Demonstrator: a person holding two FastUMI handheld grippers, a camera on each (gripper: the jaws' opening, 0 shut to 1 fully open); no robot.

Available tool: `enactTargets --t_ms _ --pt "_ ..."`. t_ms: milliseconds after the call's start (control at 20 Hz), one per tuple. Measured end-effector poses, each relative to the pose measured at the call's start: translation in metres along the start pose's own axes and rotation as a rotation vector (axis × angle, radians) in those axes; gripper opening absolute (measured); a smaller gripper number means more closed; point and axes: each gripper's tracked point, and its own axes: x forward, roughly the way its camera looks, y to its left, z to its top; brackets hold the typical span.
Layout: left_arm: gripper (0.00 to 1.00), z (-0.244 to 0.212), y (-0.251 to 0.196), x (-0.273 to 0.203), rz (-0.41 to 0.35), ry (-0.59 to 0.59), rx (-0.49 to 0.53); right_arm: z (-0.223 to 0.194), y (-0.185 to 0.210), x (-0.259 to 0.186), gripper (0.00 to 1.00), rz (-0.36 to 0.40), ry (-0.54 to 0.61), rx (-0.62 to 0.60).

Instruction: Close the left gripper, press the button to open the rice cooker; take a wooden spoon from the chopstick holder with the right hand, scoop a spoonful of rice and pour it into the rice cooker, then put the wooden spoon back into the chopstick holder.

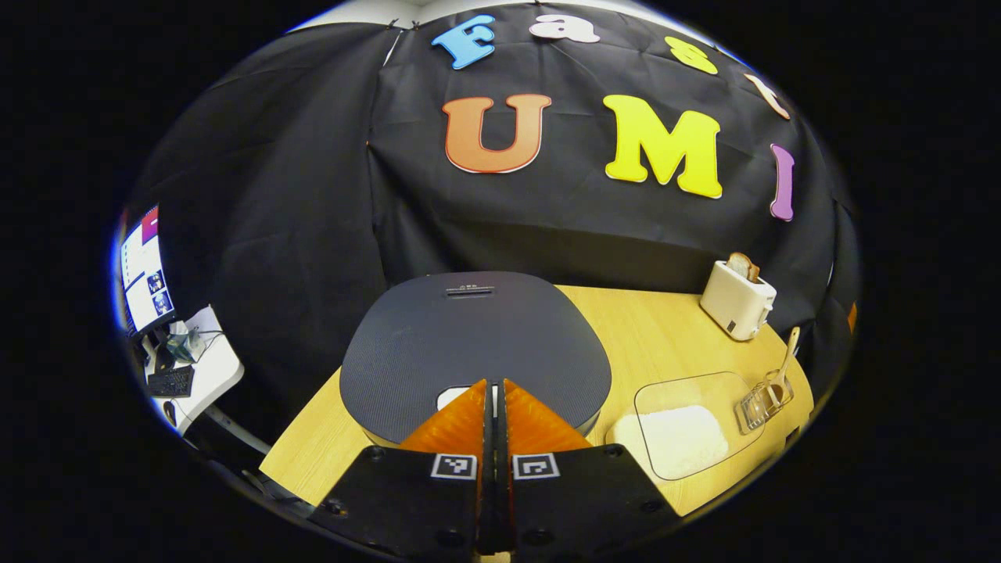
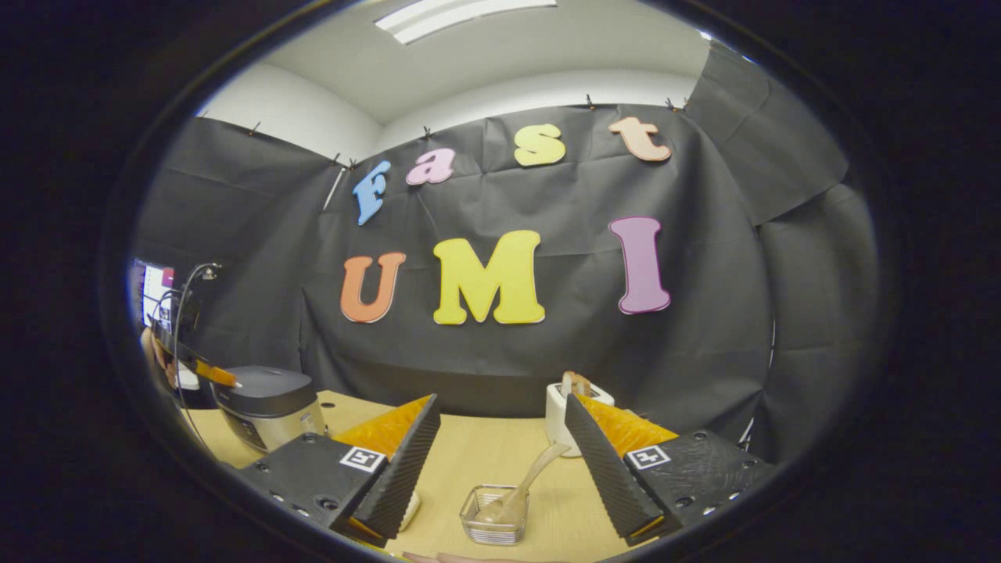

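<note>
Rice cooker (image 1: 475, 344) lid is down; we judge the button press to be the step in hand.

Left gripper (image 1: 494, 391): jaws together, tips meeting in a single wedge, nothing held. They hang just above the near edge of the lid, over a pale patch (image 1: 452, 396) that we take to be the release button, though the tips cover most of it. We cannot tell whether contact is made.

Right gripper (image 2: 500, 438): jaws wide apart, empty. Between them, farther along the table (image 2: 485, 453), stands the clear chopstick holder (image 2: 493, 514) with the wooden spoon (image 2: 525, 478) leaning in it, handle up and tilted toward the toaster (image 2: 565, 414).

In the left gripper view the rice tray (image 1: 688, 426) sits just right of the cooker, with the holder just beyond it at the table edge.

Our recommendations for the press:
- Keep the jaws together so the joined tips act as one blunt point.
- Centre the tips on the pale patch and push straight down, not at a slant, as the textured lid could let them slide off.
- Withdraw upward and back at once, since we expect the lid to swing up toward the far side.
- Hold the right gripper where it is, apart from the cooker, until the lid opens.
</note>
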Motion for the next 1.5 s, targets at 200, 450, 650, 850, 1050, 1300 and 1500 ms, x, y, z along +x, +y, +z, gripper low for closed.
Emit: enactTargets --t_ms 200,450,650,850,1050,1300,1500 --pt "0.03 0.014 0.001 -0.005 0.053 -0.067 -0.003 -0.002 -0.004 0.001 0.92 -0.009 0.006 0.000" --pt "0.00 0.069 -0.009 -0.025 0.093 -0.278 0.047 -0.001 -0.011 0.003 0.96 -0.022 0.009 0.003" --pt "0.47 0.087 -0.019 -0.046 0.124 -0.370 0.060 0.000 -0.013 0.002 0.92 -0.025 0.005 -0.004" --pt "0.99 0.081 -0.033 -0.057 0.117 -0.364 0.046 -0.002 -0.014 0.005 0.96 -0.027 0.011 -0.003" --pt "0.99 0.085 -0.036 -0.064 0.138 -0.403 0.058 -0.012 -0.019 0.009 0.92 -0.042 0.050 0.011" --pt "0.99 0.083 -0.061 -0.093 0.114 -0.464 0.089 -0.034 -0.029 0.018 0.92 -0.070 0.115 0.014" --pt "0.99 0.075 -0.076 -0.107 0.105 -0.497 0.108 -0.074 -0.027 0.028 0.92 -0.063 0.239 0.008"
